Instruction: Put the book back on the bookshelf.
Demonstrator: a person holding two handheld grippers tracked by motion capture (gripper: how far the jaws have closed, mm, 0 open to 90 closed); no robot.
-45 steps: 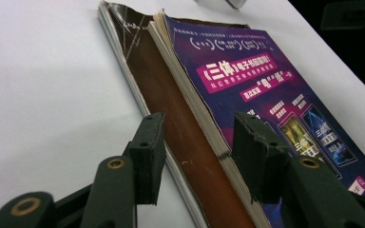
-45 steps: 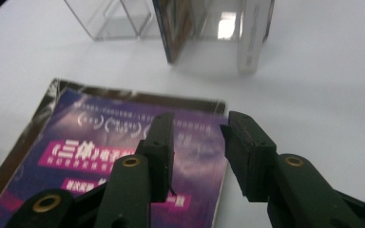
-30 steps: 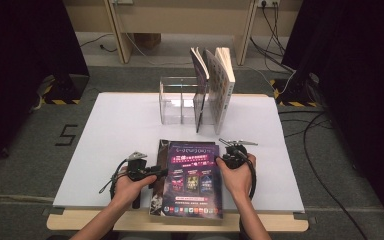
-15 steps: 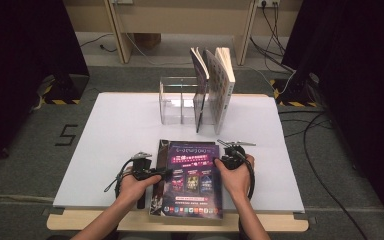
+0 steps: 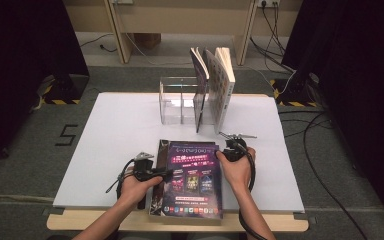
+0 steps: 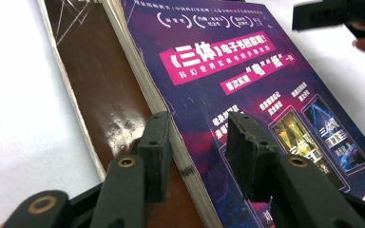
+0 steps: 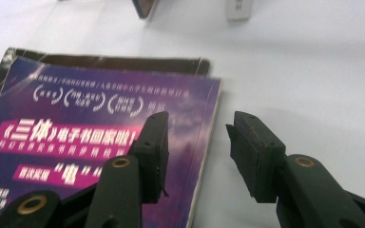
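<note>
At the near edge of the white table, left of its middle, the person's left hand is holding the left gripper low against the stack of books; its jaws are standing apart, straddling the page edge of the purple paperback, one jaw over the brown book underneath and the other over the purple cover. The purple paperback is lying flat on the brown book, which is peeking out along its left and far sides. At the paperback's right edge the right gripper is also gaping, one jaw over the cover, the other over bare table, with the right hand gripping it. Toward the far edge, a clear acrylic book stand is sitting, with two upright books leaning in its right end.
</note>
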